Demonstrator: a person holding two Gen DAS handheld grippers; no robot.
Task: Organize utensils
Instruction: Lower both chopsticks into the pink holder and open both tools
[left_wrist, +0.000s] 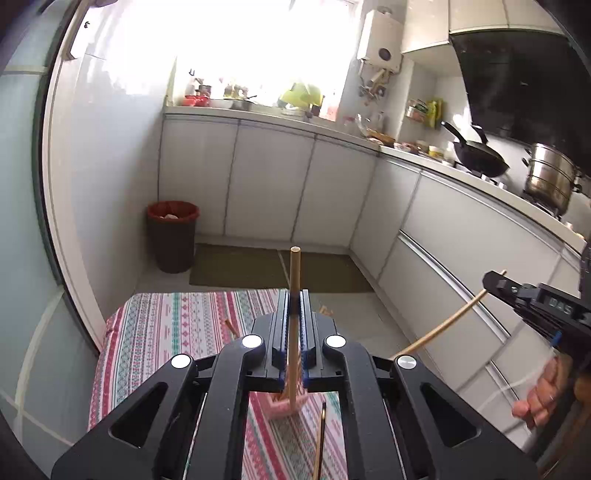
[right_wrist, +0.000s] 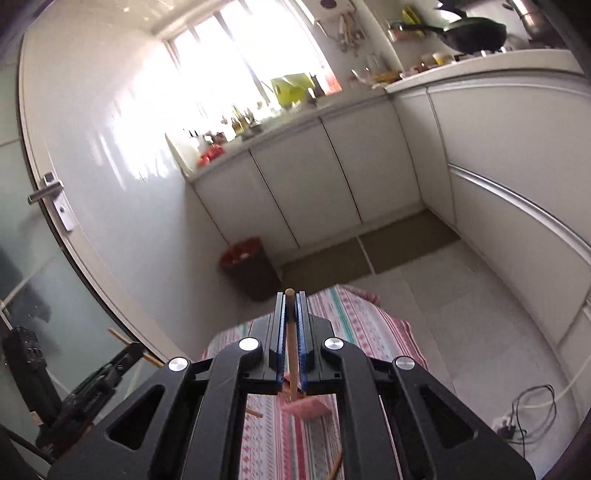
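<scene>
Each chopstick clamped upright: one (left_wrist: 294, 291) in left gripper (left_wrist: 294, 302) fingers, one (right_wrist: 290, 332) in right gripper (right_wrist: 291, 310). Both above patterned desk cloth (left_wrist: 177, 325); pink holder (left_wrist: 282, 406) below, loose chopstick (left_wrist: 320, 439) beside it.

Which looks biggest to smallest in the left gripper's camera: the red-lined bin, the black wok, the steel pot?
1. red-lined bin
2. then black wok and steel pot, which look about alike, so I won't rank them.
</scene>
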